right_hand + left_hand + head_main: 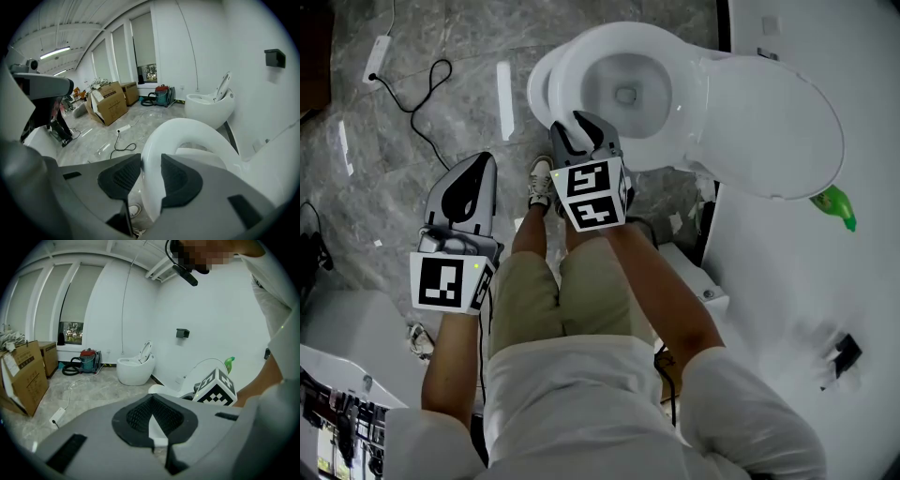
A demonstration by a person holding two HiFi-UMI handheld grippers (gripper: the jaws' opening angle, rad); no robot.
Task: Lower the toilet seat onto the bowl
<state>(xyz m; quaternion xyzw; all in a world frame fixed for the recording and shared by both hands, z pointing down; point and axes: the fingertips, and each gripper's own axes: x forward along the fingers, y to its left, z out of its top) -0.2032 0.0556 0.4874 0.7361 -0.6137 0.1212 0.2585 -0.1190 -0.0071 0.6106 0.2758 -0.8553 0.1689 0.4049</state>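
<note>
The white toilet bowl (623,94) stands at the top middle of the head view, with its lid (778,122) leaning back to the right. The white seat ring (546,89) hangs slightly above the bowl's rim at the front. My right gripper (578,127) is shut on the ring's front edge. In the right gripper view both dark pads (124,178) press on the seat ring (187,129). My left gripper (478,164) hovers over the floor to the left of the bowl. It is shut and holds nothing. Its closed jaws (157,427) fill the bottom of the left gripper view.
A power strip (375,58) and its black cable (417,98) lie on the marble floor at left. The person's shoe (541,183) stands in front of the bowl. A green bottle (834,206) sits at right. A second toilet (211,108) and cardboard boxes (110,103) stand farther off.
</note>
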